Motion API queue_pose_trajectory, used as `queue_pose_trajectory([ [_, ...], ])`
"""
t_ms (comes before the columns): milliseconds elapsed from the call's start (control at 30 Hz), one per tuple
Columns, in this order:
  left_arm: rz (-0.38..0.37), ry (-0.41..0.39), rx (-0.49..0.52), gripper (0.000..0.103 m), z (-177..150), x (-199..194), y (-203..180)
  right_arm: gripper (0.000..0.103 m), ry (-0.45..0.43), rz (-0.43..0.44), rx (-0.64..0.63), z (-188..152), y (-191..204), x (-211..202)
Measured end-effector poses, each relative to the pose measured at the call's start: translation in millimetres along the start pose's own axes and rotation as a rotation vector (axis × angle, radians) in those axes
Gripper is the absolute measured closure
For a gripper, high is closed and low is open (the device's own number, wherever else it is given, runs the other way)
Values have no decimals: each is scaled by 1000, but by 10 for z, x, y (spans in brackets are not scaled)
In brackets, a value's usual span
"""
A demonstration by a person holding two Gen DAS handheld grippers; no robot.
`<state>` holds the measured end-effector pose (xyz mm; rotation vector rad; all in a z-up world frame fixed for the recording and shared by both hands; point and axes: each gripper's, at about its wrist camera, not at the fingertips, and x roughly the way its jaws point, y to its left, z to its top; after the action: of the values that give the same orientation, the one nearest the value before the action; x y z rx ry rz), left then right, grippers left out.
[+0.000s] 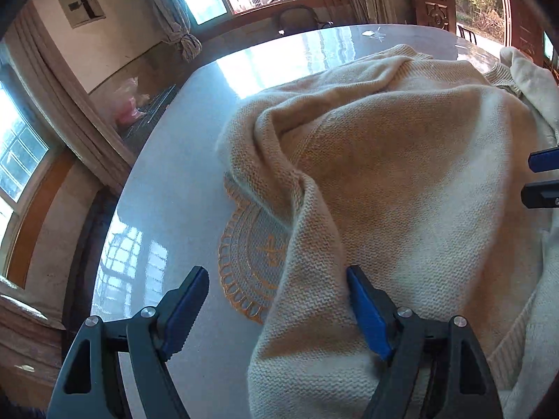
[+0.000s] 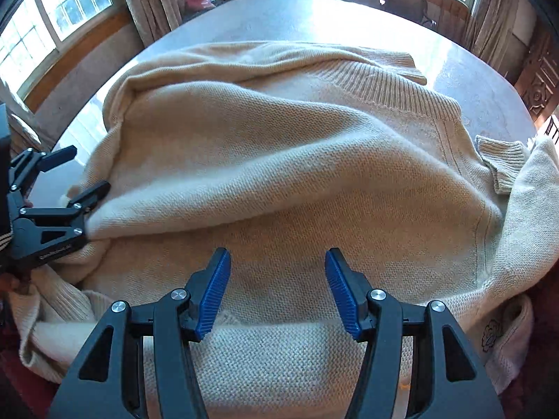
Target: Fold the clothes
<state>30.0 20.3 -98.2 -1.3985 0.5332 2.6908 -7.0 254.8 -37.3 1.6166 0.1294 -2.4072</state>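
A cream knit sweater lies rumpled across a round grey table. It fills the right wrist view, with its ribbed collar at the far side. My left gripper is open at the sweater's left edge, with a fold of sleeve between its blue pads, not pinched. It shows at the left of the right wrist view, open. My right gripper is open and empty just above the sweater's near part. Its fingertips show at the right edge of the left wrist view.
The table has an orange circular emblem partly under the sweater. A ribbed cuff lies at the right. Chairs stand beyond the table's far edge, with windows and curtains behind. A pink bag lies on the floor at left.
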Motion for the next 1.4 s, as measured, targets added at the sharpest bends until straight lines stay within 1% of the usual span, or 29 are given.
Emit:
queue_pose_trajectory([
  [33, 5, -6, -1, 21, -91, -47, 33, 43, 22, -12, -13, -102, -26, 22],
  [133, 24, -28, 4, 21, -331, -175, 99, 43, 22, -17, -65, -356, -41, -90],
  [200, 18, -28, 6, 21, -433, -240, 131, 43, 40, -5, -73, -527, -89, -169],
  [333, -35, -11, 15, 22, -499, -344, 163, 40, 71, 1, -86, -844, -214, -315],
  [400, -36, -47, 19, 26, -432, -461, 192, 40, 82, 15, -74, -947, -284, -373],
  [433, -31, -81, 18, 28, -356, -537, 205, 40, 93, 30, -71, -948, -311, -400],
  [467, -25, -124, 17, 28, -255, -619, 217, 40, 81, 52, -57, -921, -351, -461],
  [567, -13, -237, 7, 28, 169, -780, 221, 40, -70, 94, 30, -721, -534, -781],
  [600, -17, -259, 2, 28, 334, -793, 208, 40, -123, 85, 58, -589, -614, -860],
  [700, -52, -239, -23, 28, 816, -653, 70, 39, -162, 0, 115, -116, -791, -794],
  [767, -97, -212, -31, 28, 1070, -474, -90, 39, -189, -57, 153, 200, -908, -749],
  [800, -104, -191, -20, 28, 1177, -354, -196, 39, -202, -86, 172, 357, -967, -727],
  [867, -84, -143, 25, 28, 1339, -54, -427, 39, -173, -105, 182, 508, -1010, -554],
  [967, -20, -63, 80, 28, 1414, 374, -653, 39, -129, -149, 165, 687, -1002, -186],
  [1000, 3, -44, 94, 28, 1410, 487, -696, 39, -118, -162, 157, 698, -986, -86],
  [1067, 53, -61, 112, 26, 1353, 606, -733, 39, -84, -190, 150, 718, -984, 77],
  [1133, 98, -120, 116, 26, 1293, 628, -706, 39, -50, -179, 163, 682, -1001, 252],
  [1167, 126, -142, 119, 25, 1263, 642, -677, 39, -58, -174, 178, 671, -1011, 294],
  [1200, 159, -160, 125, 24, 1236, 665, -645, 34, -67, -169, 192, 660, -1021, 336],
  [1233, 199, -174, 132, 23, 1216, 698, -613, 32, -66, -162, 206, 673, -1030, 364],
  [1267, 224, -178, 128, 17, 1224, 734, -567, 27, -73, -165, 205, 702, -1019, 384],
  [1333, 251, -168, 105, 12, 1282, 807, -454, 23, -76, -167, 183, 804, -976, 451],
  [1400, 287, -166, 106, 12, 1335, 893, -361, 19, -79, -159, 165, 954, -947, 534],
])
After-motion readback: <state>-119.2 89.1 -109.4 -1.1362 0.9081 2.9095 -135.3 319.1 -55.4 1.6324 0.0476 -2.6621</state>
